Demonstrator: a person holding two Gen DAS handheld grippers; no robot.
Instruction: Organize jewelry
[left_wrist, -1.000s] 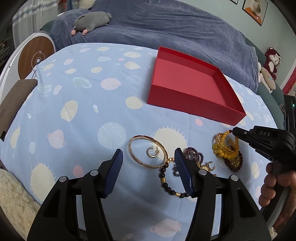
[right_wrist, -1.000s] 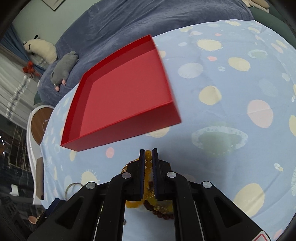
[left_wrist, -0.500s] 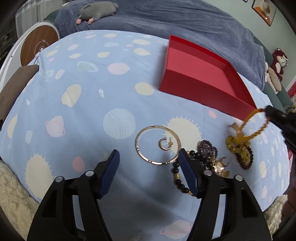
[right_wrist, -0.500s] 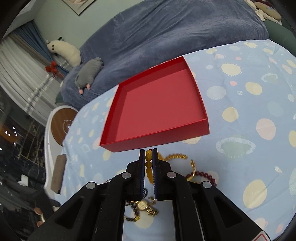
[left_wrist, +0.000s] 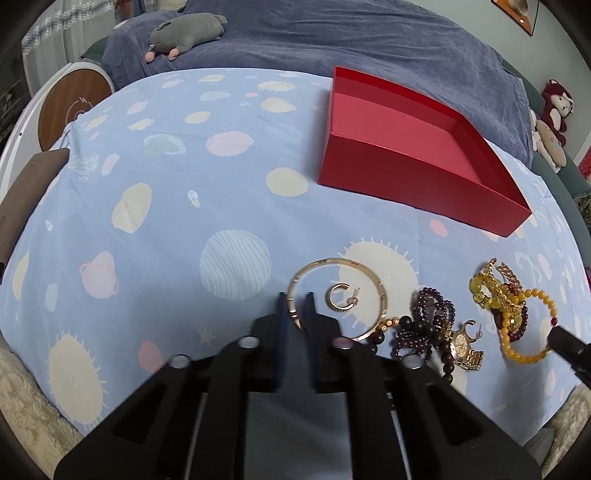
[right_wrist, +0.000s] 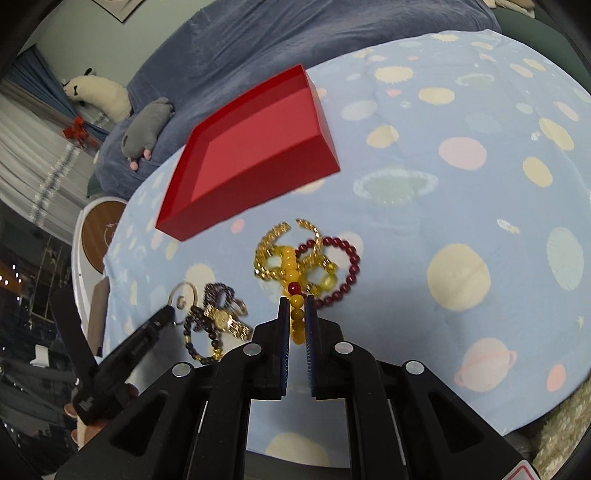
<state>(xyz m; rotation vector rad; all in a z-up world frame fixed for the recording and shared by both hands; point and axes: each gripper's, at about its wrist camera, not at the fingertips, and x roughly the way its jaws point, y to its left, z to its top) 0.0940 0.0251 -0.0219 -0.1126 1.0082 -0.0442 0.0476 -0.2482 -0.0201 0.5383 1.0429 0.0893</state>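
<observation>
- Our left gripper (left_wrist: 295, 301) points down at the blue planet-print sheet (left_wrist: 155, 236), its jaws drawn narrow with the near-left rim of the gold bangle (left_wrist: 338, 297) clamped between the pads
- The bangle lies flat on the sheet, and a small gold hoop earring (left_wrist: 340, 297) sits inside its ring
- Just right of the bangle we see a tangle of dark bead bracelets (left_wrist: 424, 325) with a gold watch (left_wrist: 463, 345) lying against it
- Our right gripper (right_wrist: 296, 308) has its jaws easing apart, still narrow, with the yellow bead bracelet (right_wrist: 291, 280) running between the pads; we cannot tell whether they still press on the beads
- That yellow strand leads forward into a pile with a gold chain (right_wrist: 275, 236) and a dark red bead bracelet (right_wrist: 347, 266), all resting on the sheet
- The red box (left_wrist: 424, 147) stands open on the sheet beyond the jewelry, well apart from both grippers, with nothing inside
- A grey plush toy (left_wrist: 188, 35) lies on the dark blue blanket (left_wrist: 369, 40) behind the box
</observation>
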